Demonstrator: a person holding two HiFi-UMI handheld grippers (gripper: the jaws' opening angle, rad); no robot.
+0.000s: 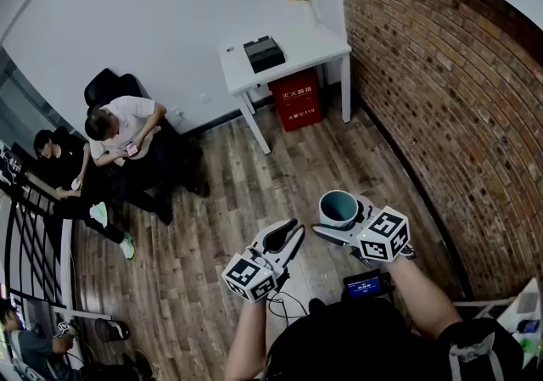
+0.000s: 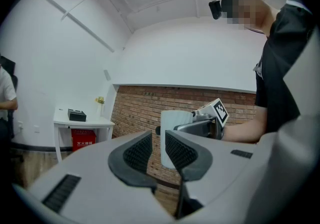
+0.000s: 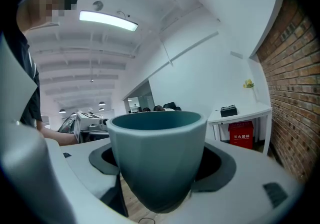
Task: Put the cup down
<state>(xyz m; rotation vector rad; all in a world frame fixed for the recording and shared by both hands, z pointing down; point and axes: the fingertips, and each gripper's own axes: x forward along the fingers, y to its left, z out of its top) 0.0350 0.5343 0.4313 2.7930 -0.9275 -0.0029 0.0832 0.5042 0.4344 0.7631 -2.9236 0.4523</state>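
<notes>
A brick wall (image 1: pixel 441 116) meets a white wall (image 1: pixel 170 23) at the corner; plank floor (image 1: pixel 221 201); white table (image 1: pixel 293 53) there, red box (image 1: pixel 295 99) beneath.

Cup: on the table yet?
No, the right gripper holds the cup in the air over the floor, far from the table.
</notes>
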